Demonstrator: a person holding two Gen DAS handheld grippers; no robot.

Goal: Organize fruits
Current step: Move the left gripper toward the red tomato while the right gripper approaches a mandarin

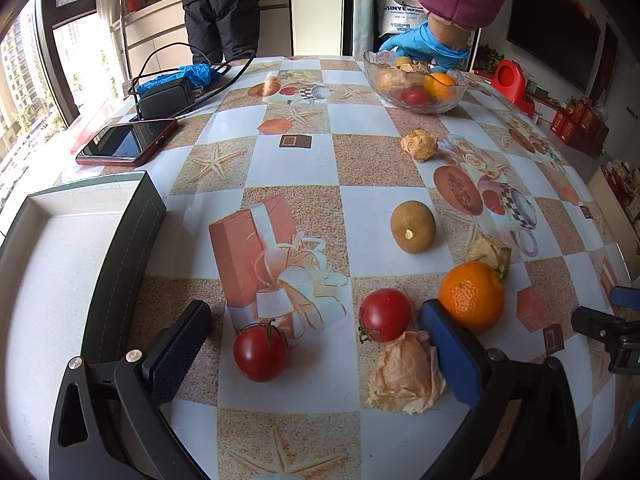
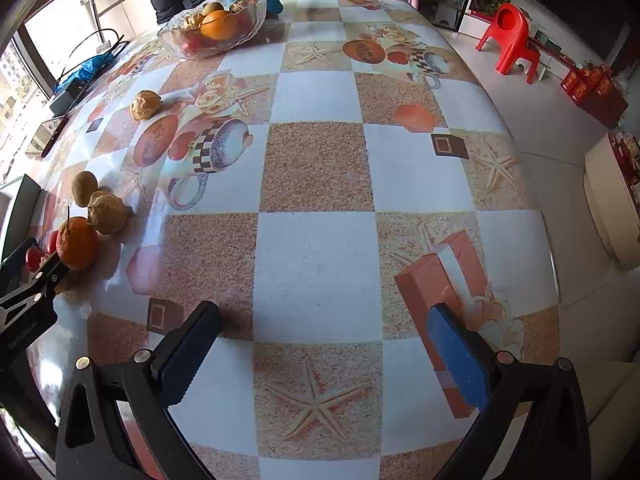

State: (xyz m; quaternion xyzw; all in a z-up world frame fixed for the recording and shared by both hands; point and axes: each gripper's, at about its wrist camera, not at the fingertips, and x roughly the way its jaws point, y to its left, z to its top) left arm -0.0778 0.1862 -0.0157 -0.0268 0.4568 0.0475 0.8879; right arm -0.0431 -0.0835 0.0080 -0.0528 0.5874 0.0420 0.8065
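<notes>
Tabletop [image 1: 296,160], checked cloth, carries everything. Tray [image 1: 60,264] with dark rim sits at 9 o'clock in the left wrist view; glass bowl [image 1: 416,84], already holding fruit, at 1 o'clock, far side, with a gloved hand [image 1: 428,46] at its rim.

Loose fruit clusters ahead of the left tool [image 1: 316,344]: orange [image 1: 472,296] at 2 o'clock, just beyond the blue pad; kiwi [image 1: 413,226] farther at 1 o'clock; two tomatoes [image 1: 260,354] between the pads; papery husked fruit [image 1: 406,372] just beside the blue pad.

Left tool: jaws spread wide, holding nothing, pitched down low over the cloth. The near tomato lies at 11 o'clock, within the gap; roundish, no useful long axis.

Right tool [image 2: 320,352]: jaws wide, nothing held, only bare cloth between them. The fruit lies at its 9–10 o'clock, well apart.

Judgement: left tool is nearer, so the pick falls to it.
</notes>
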